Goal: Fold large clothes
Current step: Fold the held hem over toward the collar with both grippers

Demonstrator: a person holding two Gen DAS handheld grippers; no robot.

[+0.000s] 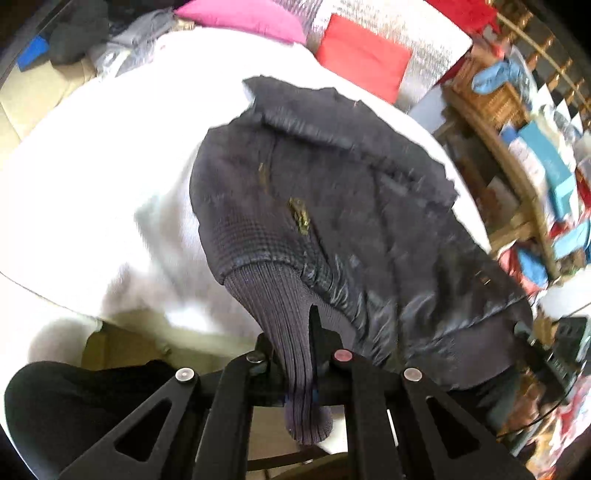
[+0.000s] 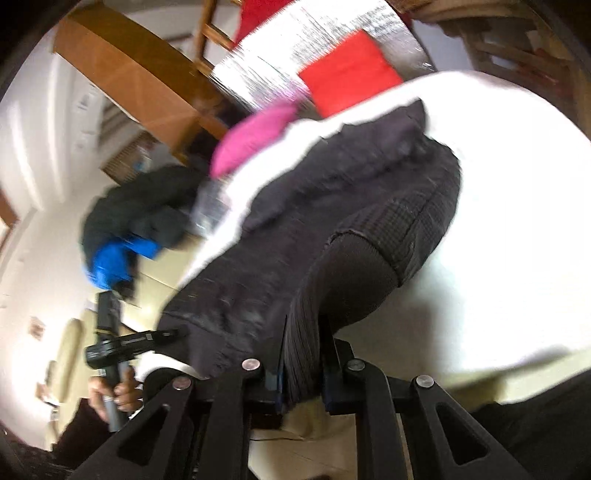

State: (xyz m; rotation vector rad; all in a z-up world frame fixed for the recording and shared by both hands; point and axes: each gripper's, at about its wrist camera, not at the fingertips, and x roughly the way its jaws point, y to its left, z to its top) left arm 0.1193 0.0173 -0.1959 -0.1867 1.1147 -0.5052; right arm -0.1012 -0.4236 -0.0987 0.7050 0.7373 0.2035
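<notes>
Two grippers, both closed on the same dark jacket (image 1: 332, 206). Left gripper (image 1: 308, 354) clamped narrow on a ribbed cuff (image 1: 291, 354), with the cuff end hanging out below the jaws. Right gripper (image 2: 303, 362) also clamped narrow on ribbed knit (image 2: 332, 288), probably the other cuff or the hem band; hard to tell which because of blur. Jacket body draped over a white bed (image 1: 92, 166), with the near part lifted off it and the far part resting on it, collar side toward a pink cushion (image 1: 240, 16) and a red cushion (image 1: 364, 55). Zipper pull (image 1: 300, 216) visible on the front, turned up. In the right view, a hand (image 2: 118, 391) of the person on the handle of the left gripper, low at the left.

Possible troubles from here: only a thin pinch of stretchy knit in each jaw, so a strong pull could slide the cuff out and drop one side. Uneven lifting could twist the body and put the sleeves across each other instead of flat. Slippery quilted cloth could slide toward the near bed edge and off it. Dragging too far forward could push the jacket into the cushions. Zipper metal could catch in a fold and make a lump.
</notes>
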